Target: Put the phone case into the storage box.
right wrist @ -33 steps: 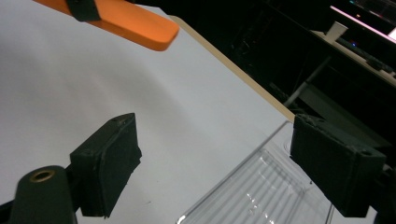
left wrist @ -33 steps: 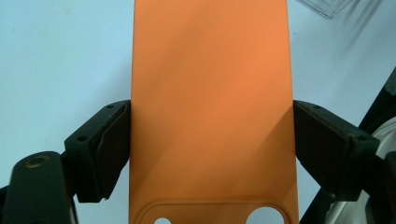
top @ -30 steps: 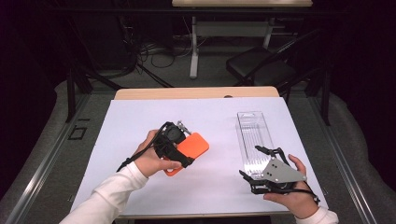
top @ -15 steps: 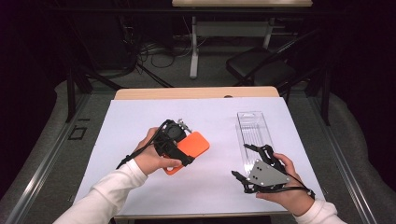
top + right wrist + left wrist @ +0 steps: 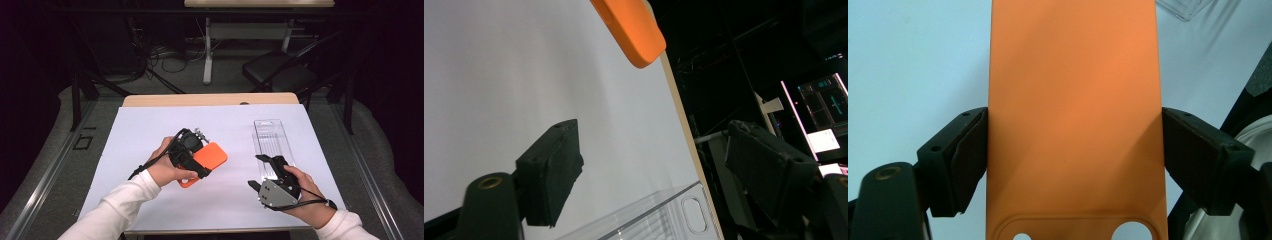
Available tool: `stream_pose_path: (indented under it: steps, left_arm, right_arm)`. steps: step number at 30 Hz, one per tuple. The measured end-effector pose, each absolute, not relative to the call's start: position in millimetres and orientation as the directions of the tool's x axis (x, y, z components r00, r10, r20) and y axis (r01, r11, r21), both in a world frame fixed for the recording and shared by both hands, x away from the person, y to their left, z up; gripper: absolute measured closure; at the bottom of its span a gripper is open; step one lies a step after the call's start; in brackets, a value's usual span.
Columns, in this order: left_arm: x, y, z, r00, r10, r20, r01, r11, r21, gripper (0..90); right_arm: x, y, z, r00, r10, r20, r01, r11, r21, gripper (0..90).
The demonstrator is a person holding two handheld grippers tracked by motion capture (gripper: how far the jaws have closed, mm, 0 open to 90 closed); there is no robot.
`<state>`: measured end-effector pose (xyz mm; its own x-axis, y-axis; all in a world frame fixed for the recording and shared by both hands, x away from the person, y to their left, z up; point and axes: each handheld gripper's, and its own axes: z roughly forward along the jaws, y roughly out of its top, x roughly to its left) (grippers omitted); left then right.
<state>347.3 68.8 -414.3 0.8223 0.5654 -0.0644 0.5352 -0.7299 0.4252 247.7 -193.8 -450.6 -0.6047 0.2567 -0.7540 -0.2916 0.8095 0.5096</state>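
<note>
- Right gripper (image 5: 266, 172), near edge: its 2 jaws stand apart with nothing between them and have just been closing.
- Left gripper (image 5: 196, 152): clamped across the orange phone case (image 5: 210, 156), held over the white table (image 5: 150, 125).
- Clear plastic box (image 5: 272, 140) lies farther back, right.

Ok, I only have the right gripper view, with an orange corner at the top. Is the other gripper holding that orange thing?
Observer: Yes, the left gripper is shut on the orange case, with its pads on the two long edges.
Operator: Which end is gripped?
Observer: The end with the cutout and two holes.
Operator: Where does the clear tray run?
Observer: In the high view it stretches lengthwise away from the right gripper, near end beside it. That gripper's jaws have just been closing, with nothing between them.
</note>
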Motion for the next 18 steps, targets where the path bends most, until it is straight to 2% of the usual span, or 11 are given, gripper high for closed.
stream_pose_path:
  steps: [3,6,18]
  left_arm:
    - [346.7,66.1,-415.1,0.825,0.561,-0.065,0.532,-0.732,0.425,16.2]
    - [346.8,63.5,-415.0,0.829,0.555,-0.064,0.526,-0.736,0.426,16.2]
    - [344.6,54.3,-414.9,0.844,0.531,-0.074,0.507,-0.747,0.43,16.2]
  right_arm:
    - [248.5,-192.9,-452.6,-0.599,0.243,-0.763,-0.293,0.82,0.491,22.8]
    - [249.7,-191.4,-453.0,-0.57,0.195,-0.798,-0.322,0.841,0.435,23.0]
    - [248.6,-182.6,-460.8,-0.52,0.113,-0.846,-0.408,0.838,0.363,26.5]
